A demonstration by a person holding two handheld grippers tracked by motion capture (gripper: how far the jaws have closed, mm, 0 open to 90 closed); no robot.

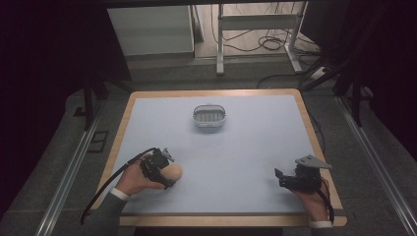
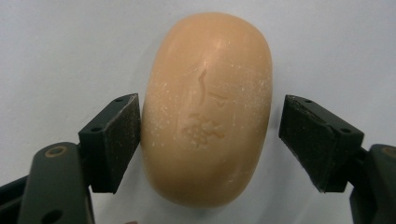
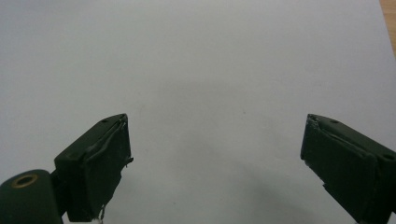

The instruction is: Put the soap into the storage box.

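A peach-coloured oval bar of soap with a stamped mark lies on the pale blue table top, near the front left in the high view. My left gripper straddles the bar. Its left pad sits at the soap's edge, and its right pad stands a clear gap away from the other side, so the jaws are open around it. A hand holds this gripper at the front left. At the front right, my right gripper rests low over the table, wide open with nothing between its pads.
A small white slotted dish stands at the back centre of the table. The pale blue mat has a wooden rim. Cables trail from both grippers over the front edge.
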